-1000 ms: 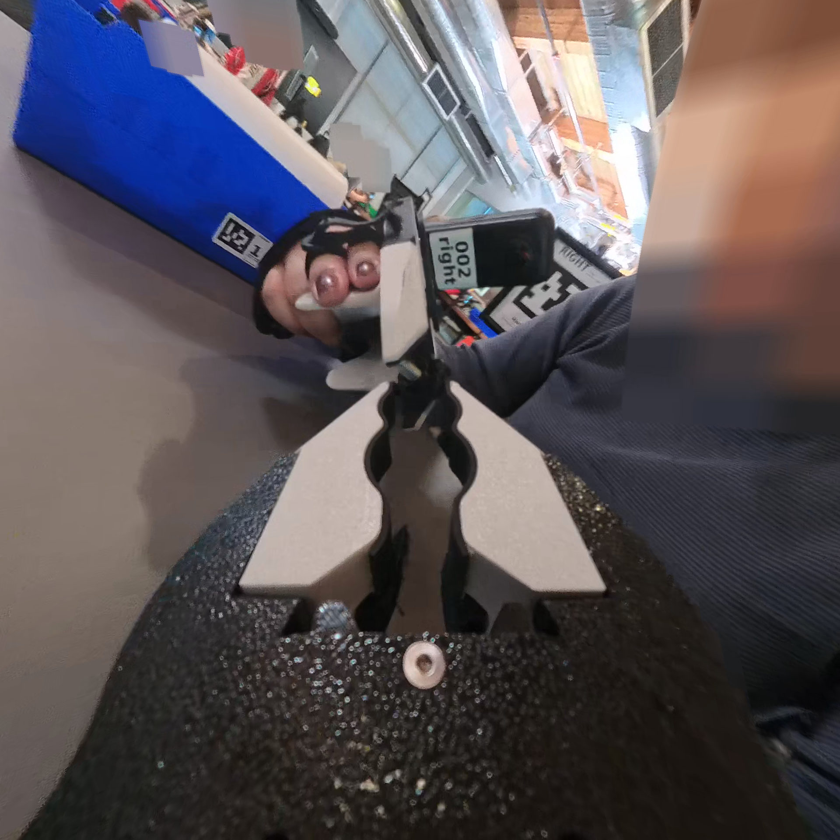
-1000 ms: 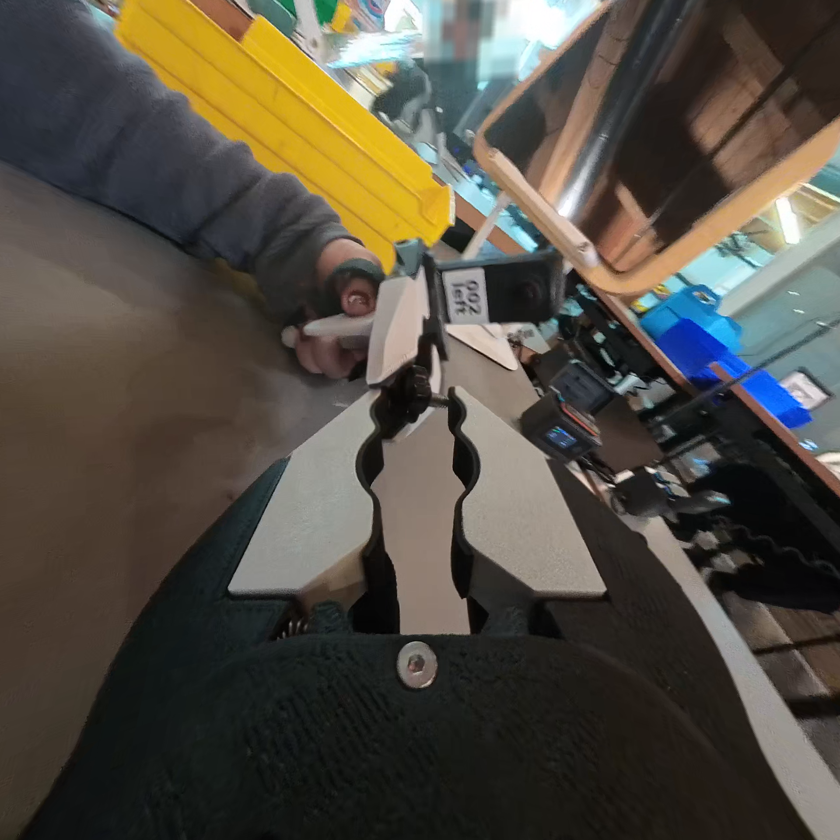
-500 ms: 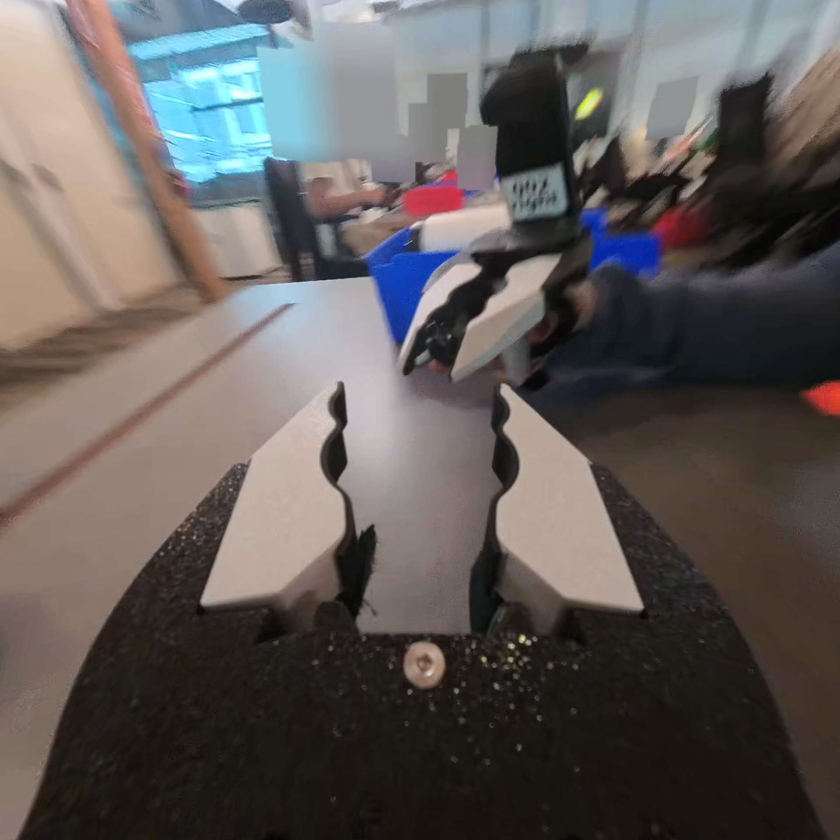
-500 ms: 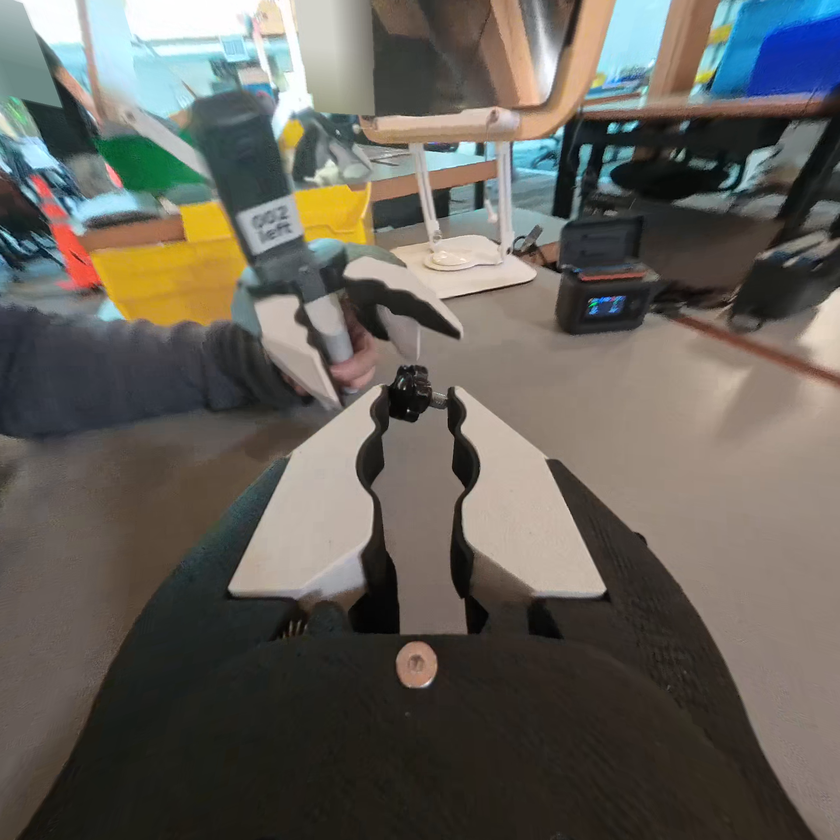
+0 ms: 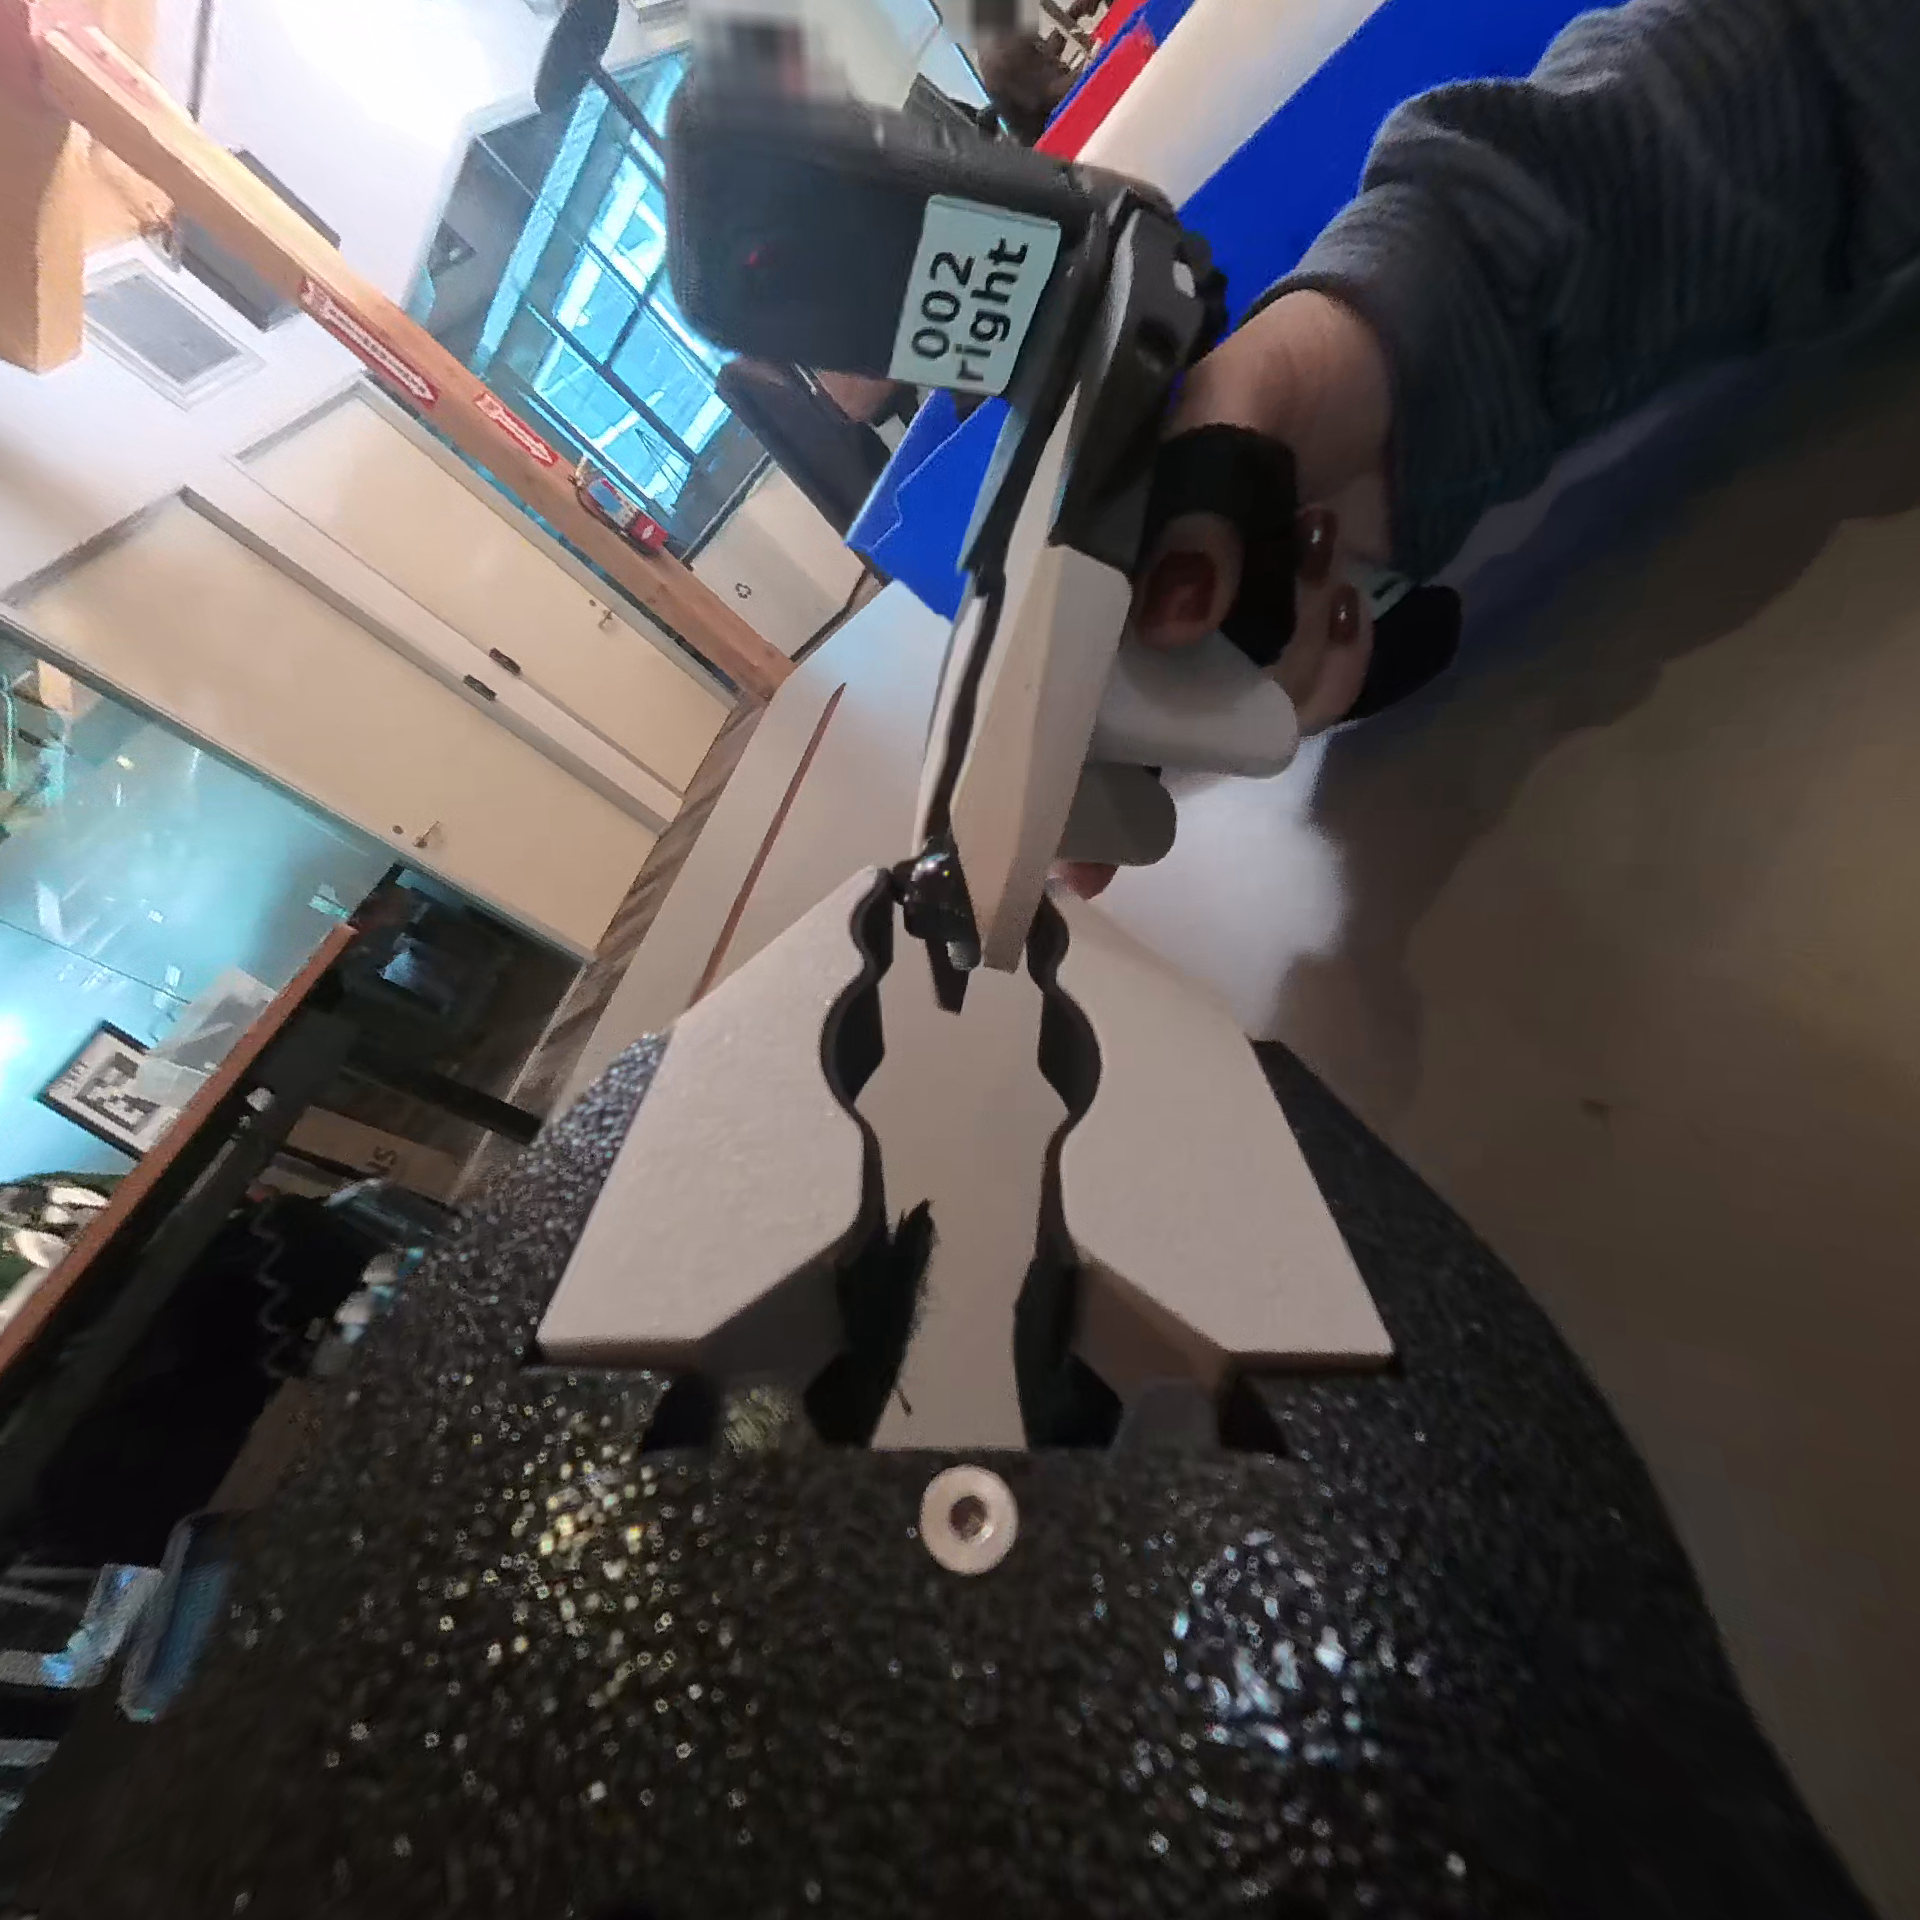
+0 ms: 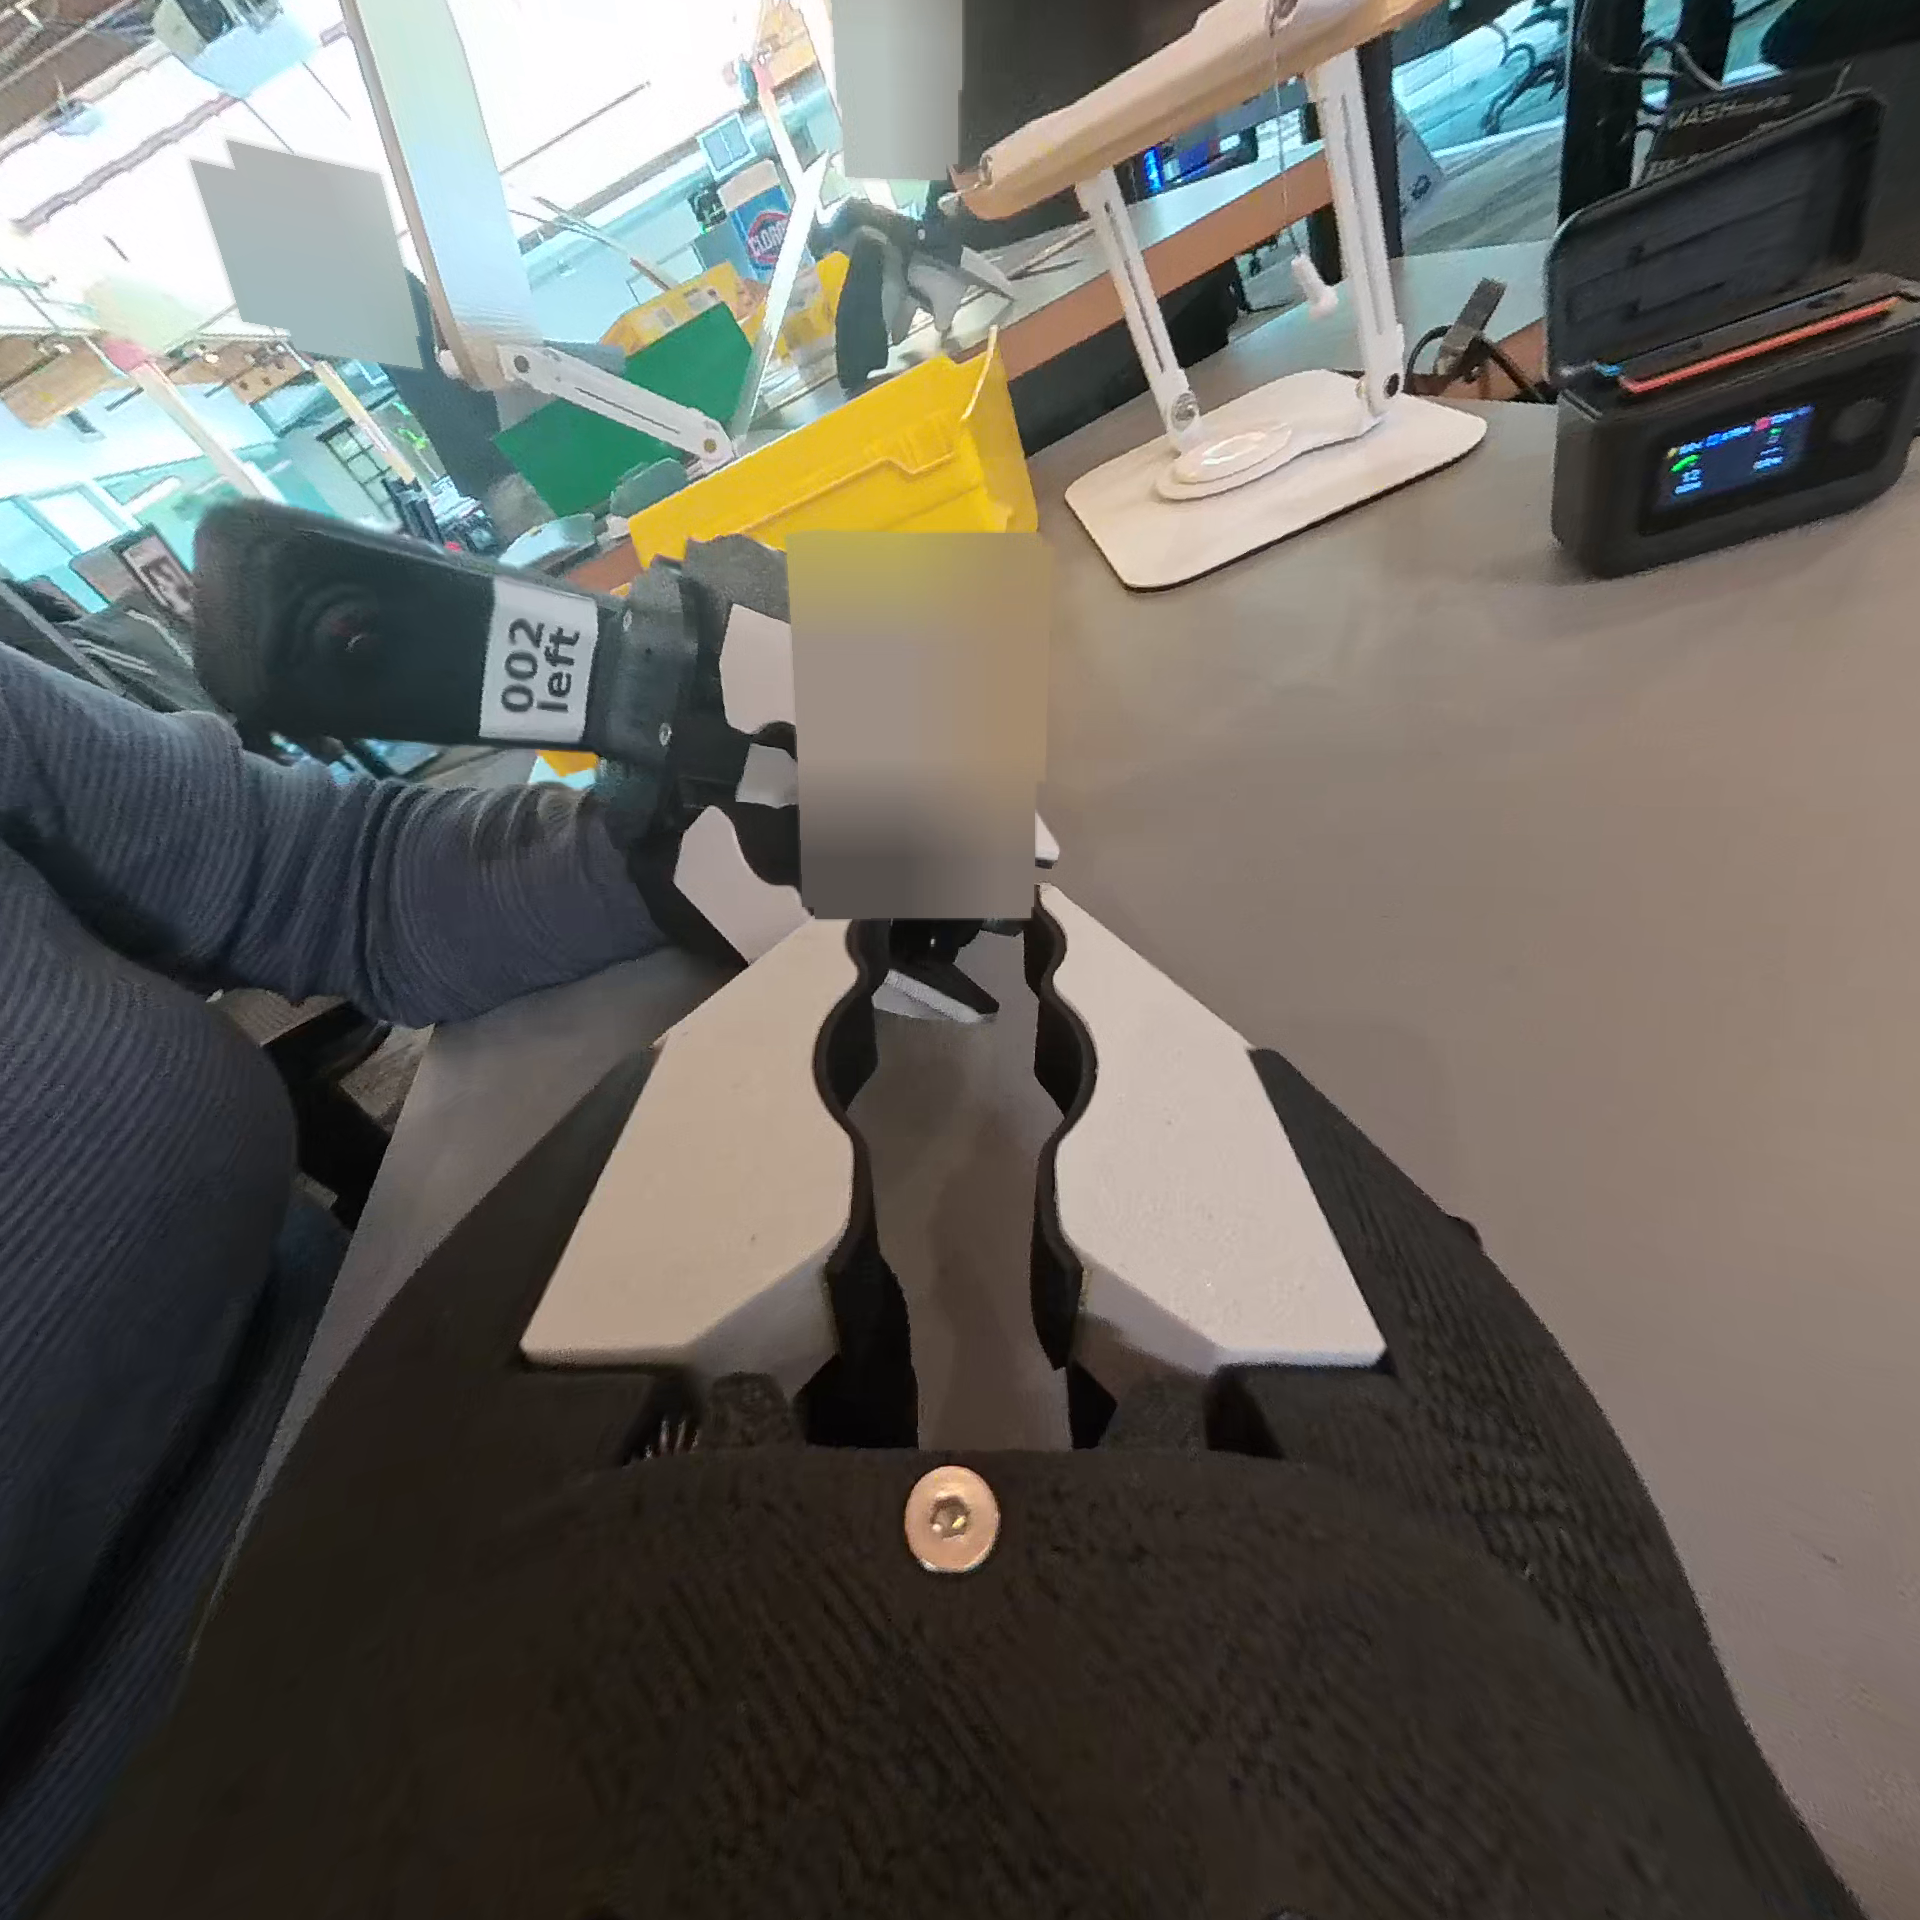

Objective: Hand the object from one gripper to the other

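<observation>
A small black knob (image 5: 932, 906) with a short screw sits between the tips of both grippers, above the grey table (image 6: 1455, 831). My left gripper (image 5: 961, 914) has its jaws narrowed onto it. My right gripper (image 5: 971, 940) comes down from above, seen edge-on, and is shut on the same knob. In the right wrist view the knob (image 6: 920, 940) lies between the tips of my right gripper (image 6: 945, 925), partly hidden by a blurred patch. The left gripper's fingers (image 6: 727, 894) reach in from the left.
A yellow bin (image 6: 883, 478), a white lamp stand (image 6: 1278, 457) and a black device with a lit screen (image 6: 1735, 457) stand at the back of the table. A blue bin (image 5: 1299, 187) is behind the right hand. A person's sleeve (image 6: 312, 852) is on the left. The tips of both grippers are at nearly the same place.
Half a second ago my left gripper was wide open and apart from the right one. It has since come back in and narrowed onto the knob held by my right gripper.
</observation>
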Demonstrator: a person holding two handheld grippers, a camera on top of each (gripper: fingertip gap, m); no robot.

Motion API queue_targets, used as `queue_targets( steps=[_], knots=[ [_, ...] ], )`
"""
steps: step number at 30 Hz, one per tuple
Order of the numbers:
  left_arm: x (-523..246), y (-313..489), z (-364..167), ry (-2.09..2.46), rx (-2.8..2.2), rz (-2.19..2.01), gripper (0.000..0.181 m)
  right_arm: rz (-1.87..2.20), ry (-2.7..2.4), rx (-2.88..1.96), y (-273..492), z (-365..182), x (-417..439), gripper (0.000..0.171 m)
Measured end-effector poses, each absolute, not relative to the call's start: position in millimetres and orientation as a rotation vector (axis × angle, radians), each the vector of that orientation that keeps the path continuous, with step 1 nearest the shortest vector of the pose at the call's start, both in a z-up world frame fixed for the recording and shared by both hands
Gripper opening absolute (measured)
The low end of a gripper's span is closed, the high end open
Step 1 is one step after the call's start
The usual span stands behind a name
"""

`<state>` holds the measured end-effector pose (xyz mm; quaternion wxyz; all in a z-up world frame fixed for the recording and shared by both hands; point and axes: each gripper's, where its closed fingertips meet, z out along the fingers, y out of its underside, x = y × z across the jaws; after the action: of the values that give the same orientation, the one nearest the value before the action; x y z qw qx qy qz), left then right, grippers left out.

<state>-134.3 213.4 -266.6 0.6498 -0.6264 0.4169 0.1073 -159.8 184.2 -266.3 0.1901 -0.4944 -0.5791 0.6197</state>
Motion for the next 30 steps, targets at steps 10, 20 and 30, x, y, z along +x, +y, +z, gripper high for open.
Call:
queue_targets(
  steps=[10, 20, 30],
  knots=[
    [-173, 236, -291, 0.888, -1.687, 0.580, 0.023, 1.241, -1.489, -1.518, 219, -282, -179, 0.037],
    [-172, 237, -289, 0.939, -1.662, 0.764, 0.023, 1.089, -1.423, -1.568, 217, -286, -186, 0.023],
    [-203, 238, -259, 0.440, -1.607, 0.326, 0.055, 0.837, -1.290, -1.416, 270, -255, -165, 0.022]
  ],
)
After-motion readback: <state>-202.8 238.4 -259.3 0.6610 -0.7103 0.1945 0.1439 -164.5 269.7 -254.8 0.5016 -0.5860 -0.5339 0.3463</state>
